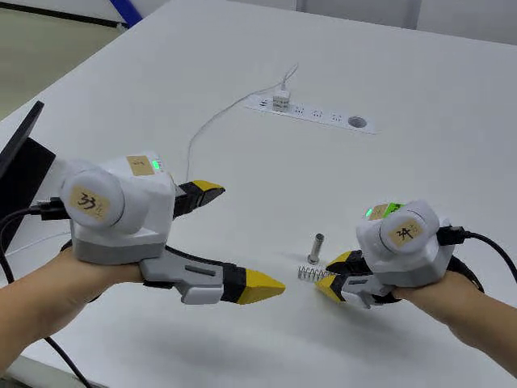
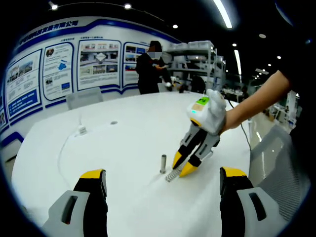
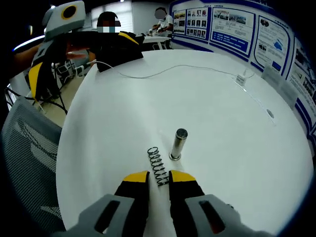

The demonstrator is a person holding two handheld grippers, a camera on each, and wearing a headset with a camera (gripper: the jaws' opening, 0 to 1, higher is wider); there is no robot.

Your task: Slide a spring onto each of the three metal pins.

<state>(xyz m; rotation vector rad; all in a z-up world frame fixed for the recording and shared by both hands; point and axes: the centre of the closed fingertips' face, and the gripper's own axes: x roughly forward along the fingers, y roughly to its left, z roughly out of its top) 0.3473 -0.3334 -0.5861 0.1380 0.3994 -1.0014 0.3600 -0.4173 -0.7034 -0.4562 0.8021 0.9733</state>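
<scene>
The left gripper [image 1: 234,236], a white and grey body on black jaws tipped in yellow, sits closest in the head view at the lower left, held in the person's left hand; its jaws stand wide apart, nothing between them; a black lead runs from its rear.

Across from it, at the lower right, the right gripper [image 1: 331,276] of the same make points inward with its jaws drawn narrow; the near end of the small silver coil spring [image 1: 309,273] lies between the yellow tips; whether the tips actually pinch it I cannot tell, for the right gripper view shows a sliver of gap on one side; the rest of the spring lies on the white tabletop [image 1: 388,178].

The short grey metal pin [image 1: 316,246] stands upright on the table just beside the spring's far end, apart from it; the spring is not yet on the pin.

Farther back on the table lies a long white power strip [image 1: 323,115] with a white plug block [image 1: 281,99] seated in it; a thin white cable [image 1: 212,123] curves from the plug toward the left gripper.

At the left edge the dark corner of a black screen [image 1: 18,158] shows; in the left gripper view a person in dark clothes [image 2: 150,71] stands beyond the table before blue and white wall panels [image 2: 64,64].
</scene>
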